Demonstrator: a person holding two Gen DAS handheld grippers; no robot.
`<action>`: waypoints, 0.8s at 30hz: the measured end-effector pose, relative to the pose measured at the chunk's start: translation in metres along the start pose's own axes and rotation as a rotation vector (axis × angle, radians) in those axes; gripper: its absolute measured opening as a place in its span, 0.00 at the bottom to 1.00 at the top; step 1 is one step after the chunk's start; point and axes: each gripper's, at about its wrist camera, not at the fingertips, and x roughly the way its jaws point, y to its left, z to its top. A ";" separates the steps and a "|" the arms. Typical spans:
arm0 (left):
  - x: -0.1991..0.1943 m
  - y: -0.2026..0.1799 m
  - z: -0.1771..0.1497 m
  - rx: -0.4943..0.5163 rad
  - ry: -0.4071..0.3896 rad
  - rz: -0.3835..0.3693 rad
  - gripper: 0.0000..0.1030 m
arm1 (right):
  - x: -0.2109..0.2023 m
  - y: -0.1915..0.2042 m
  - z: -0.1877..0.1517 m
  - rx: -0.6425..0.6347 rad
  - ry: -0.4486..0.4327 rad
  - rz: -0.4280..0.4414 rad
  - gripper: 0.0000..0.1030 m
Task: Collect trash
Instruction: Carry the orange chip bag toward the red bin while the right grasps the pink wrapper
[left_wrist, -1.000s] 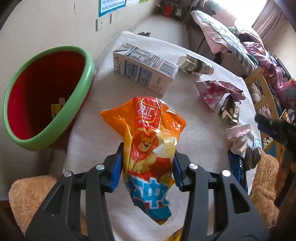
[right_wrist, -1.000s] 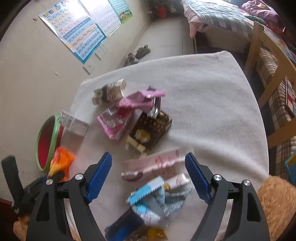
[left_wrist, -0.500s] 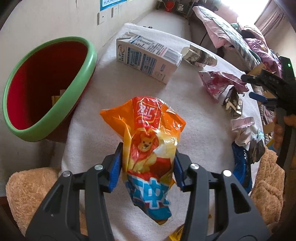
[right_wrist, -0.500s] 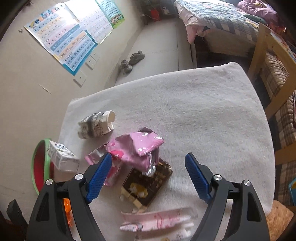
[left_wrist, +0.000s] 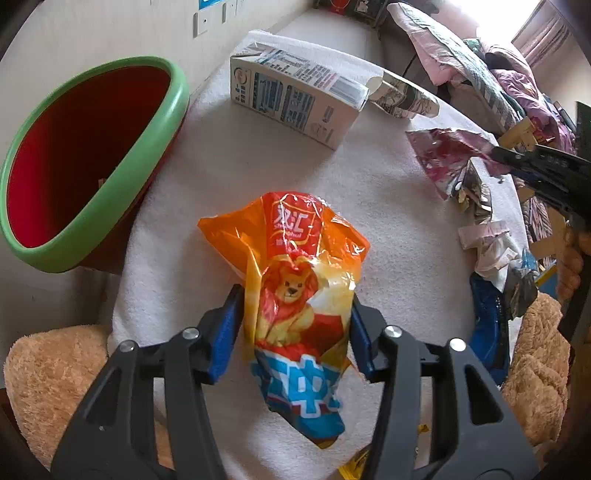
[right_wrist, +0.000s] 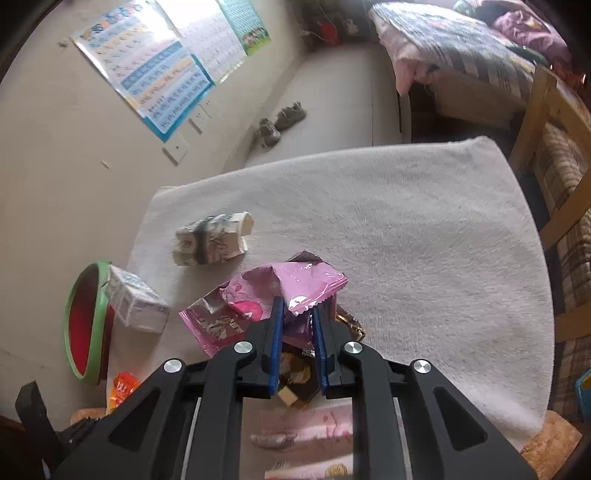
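My left gripper (left_wrist: 295, 299) is shut on an orange snack bag with a lion print (left_wrist: 295, 273), held just above the white cloth-covered table (left_wrist: 236, 173). A red bin with a green rim (left_wrist: 96, 155) stands off the table's left edge; it also shows in the right wrist view (right_wrist: 86, 325). My right gripper (right_wrist: 298, 308) is shut on the edge of a pink foil wrapper (right_wrist: 295, 284) in the middle of the table. The pink wrapper (left_wrist: 450, 155) and the right gripper's black tip show at the right of the left wrist view.
A white milk carton (left_wrist: 295, 99) lies beside the bin. A crumpled paper carton (right_wrist: 212, 238) lies behind it. A dark brown wrapper (right_wrist: 295, 373), a pink packet (right_wrist: 306, 424) and blue wrappers (left_wrist: 491, 325) lie near the front. A wooden chair (right_wrist: 554, 184) stands at the right.
My right gripper has moved forward over the pile and shut on the pink wrapper. My left gripper still holds the orange bag and has drifted slightly forward, toward the bin.
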 end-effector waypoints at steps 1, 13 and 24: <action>0.000 0.000 0.000 0.001 0.001 -0.001 0.48 | -0.005 0.002 -0.002 -0.005 -0.008 0.004 0.14; -0.015 -0.008 0.001 0.017 -0.058 -0.013 0.48 | -0.066 0.029 -0.016 -0.055 -0.119 0.082 0.14; -0.050 0.007 0.010 -0.020 -0.171 -0.001 0.48 | -0.091 0.062 -0.011 -0.116 -0.194 0.124 0.14</action>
